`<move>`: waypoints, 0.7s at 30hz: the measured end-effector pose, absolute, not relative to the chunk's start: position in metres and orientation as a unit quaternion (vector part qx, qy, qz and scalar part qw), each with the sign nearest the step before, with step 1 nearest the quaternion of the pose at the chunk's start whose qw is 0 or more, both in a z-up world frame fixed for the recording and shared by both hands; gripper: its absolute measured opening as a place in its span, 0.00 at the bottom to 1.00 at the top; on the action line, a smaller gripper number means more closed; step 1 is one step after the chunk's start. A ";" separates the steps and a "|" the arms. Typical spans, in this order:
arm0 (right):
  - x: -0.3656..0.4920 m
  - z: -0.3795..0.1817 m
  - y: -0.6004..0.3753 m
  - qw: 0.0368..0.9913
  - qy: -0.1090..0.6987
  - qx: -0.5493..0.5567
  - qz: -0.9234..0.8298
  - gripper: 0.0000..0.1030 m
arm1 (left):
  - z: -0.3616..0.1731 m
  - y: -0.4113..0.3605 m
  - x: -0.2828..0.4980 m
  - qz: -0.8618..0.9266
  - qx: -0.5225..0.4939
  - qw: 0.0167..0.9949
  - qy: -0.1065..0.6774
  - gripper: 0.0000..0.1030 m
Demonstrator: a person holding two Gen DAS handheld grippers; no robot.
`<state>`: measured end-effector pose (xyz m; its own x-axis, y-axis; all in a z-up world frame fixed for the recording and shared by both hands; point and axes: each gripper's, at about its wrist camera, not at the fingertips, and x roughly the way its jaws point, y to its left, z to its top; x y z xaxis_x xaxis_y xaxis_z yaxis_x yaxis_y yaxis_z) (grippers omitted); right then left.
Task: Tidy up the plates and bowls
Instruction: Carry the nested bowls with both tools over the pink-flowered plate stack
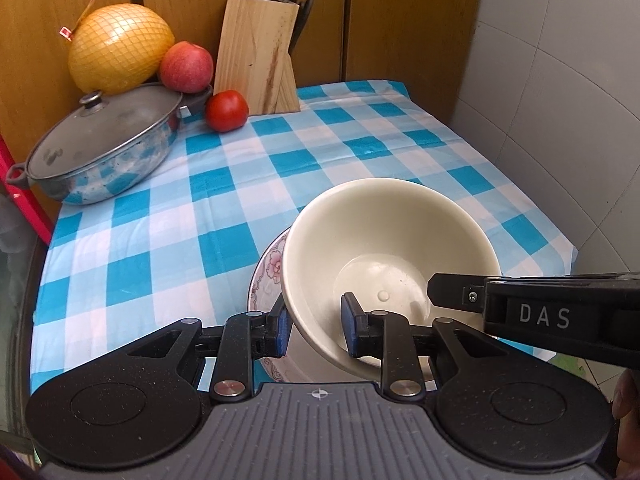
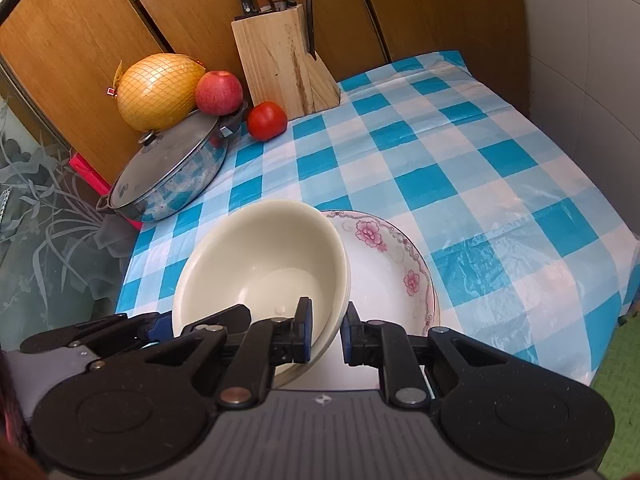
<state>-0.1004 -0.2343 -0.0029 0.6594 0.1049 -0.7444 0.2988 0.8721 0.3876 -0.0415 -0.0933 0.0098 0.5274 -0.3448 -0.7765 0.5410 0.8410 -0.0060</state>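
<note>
The cream round plastic bowl (image 1: 390,264) tilts over the white floral-rimmed china plate (image 2: 394,276) on the blue-checked tabletop (image 1: 248,184). The left hand-held gripper (image 1: 316,330) and right hand-held gripper (image 2: 326,332) each pinch the bowl's wall, one pad inside, one outside.

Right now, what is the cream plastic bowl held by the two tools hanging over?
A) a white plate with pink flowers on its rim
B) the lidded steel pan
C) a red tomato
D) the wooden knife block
A: the cream plastic bowl, gripped at its rim by both tools, overlaps the white plate with pink flowers on its rim; pan, block and tomato stand far back on the checked cloth.
</note>
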 end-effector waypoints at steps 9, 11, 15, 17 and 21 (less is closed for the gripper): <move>-0.107 0.000 -0.236 0.878 0.406 0.248 -0.060 0.15 | 0.011 -0.094 -0.046 -0.264 0.121 0.864 0.411 0.33; -0.109 0.000 -0.235 0.878 0.404 0.248 -0.060 0.15 | 0.012 -0.094 -0.047 -0.264 0.121 0.864 0.410 0.33; -0.112 0.002 -0.235 0.880 0.401 0.247 -0.062 0.15 | 0.013 -0.094 -0.049 -0.267 0.122 0.865 0.408 0.33; -0.113 0.004 -0.235 0.881 0.399 0.245 -0.062 0.15 | 0.013 -0.094 -0.050 -0.269 0.121 0.865 0.407 0.33; -0.115 0.005 -0.234 0.884 0.395 0.244 -0.060 0.15 | 0.016 -0.092 -0.050 -0.272 0.117 0.865 0.404 0.34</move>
<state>-0.1148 -0.2342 0.0053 0.6813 0.0858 -0.7270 0.2988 0.8740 0.3833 -0.0499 -0.0924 0.0158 0.5257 -0.3758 -0.7632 0.5656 0.8245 -0.0165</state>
